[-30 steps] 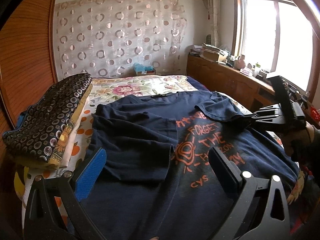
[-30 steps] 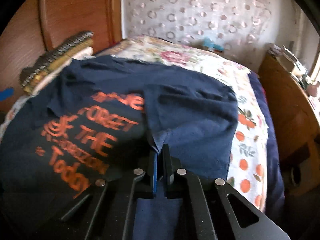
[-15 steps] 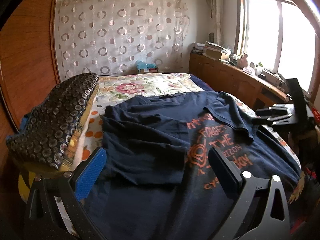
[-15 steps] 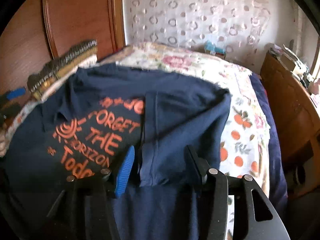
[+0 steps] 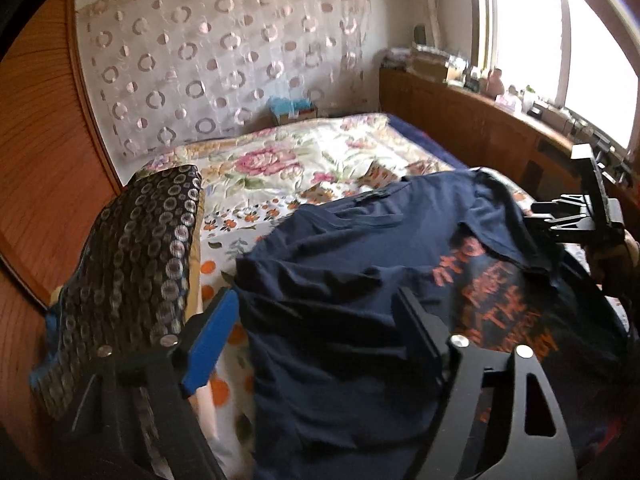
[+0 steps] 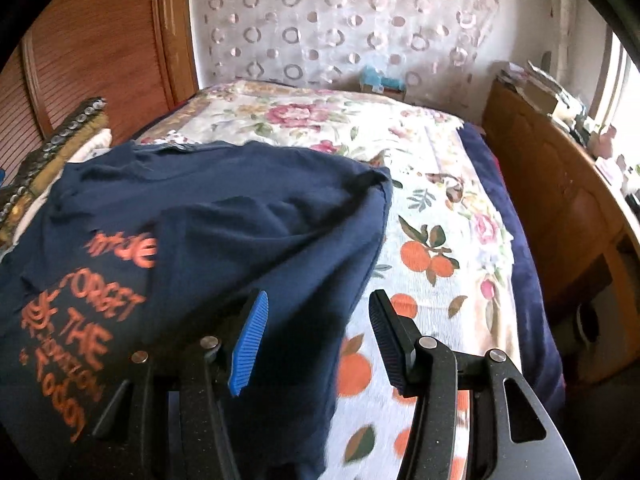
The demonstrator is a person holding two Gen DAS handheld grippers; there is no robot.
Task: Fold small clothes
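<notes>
A navy T-shirt (image 5: 360,280) with orange lettering lies front-up on the bed, both sleeves folded in over its chest. My left gripper (image 5: 316,332) hovers over the shirt's left edge. Its jaws are closing, the cloth edge lies between them, and the pads do not press on it. In the right wrist view my right gripper (image 6: 318,336) stands open above the T-shirt's (image 6: 260,220) right edge, one finger over cloth and the other over the bedspread. The left wrist view shows the right gripper (image 5: 540,216) at the far right, held in a hand.
A folded dark cloth with ring pattern (image 5: 132,264) is stacked at the bed's left side by a wooden wardrobe (image 5: 40,160). Floral bedspread (image 6: 440,220) lies bare to the right and behind. A wooden cabinet (image 6: 560,208) with clutter runs under the window.
My right gripper let go of the folded right sleeve, opened and shifted right to the shirt's edge. My left gripper slid left to the shirt's left edge and its jaws narrowed.
</notes>
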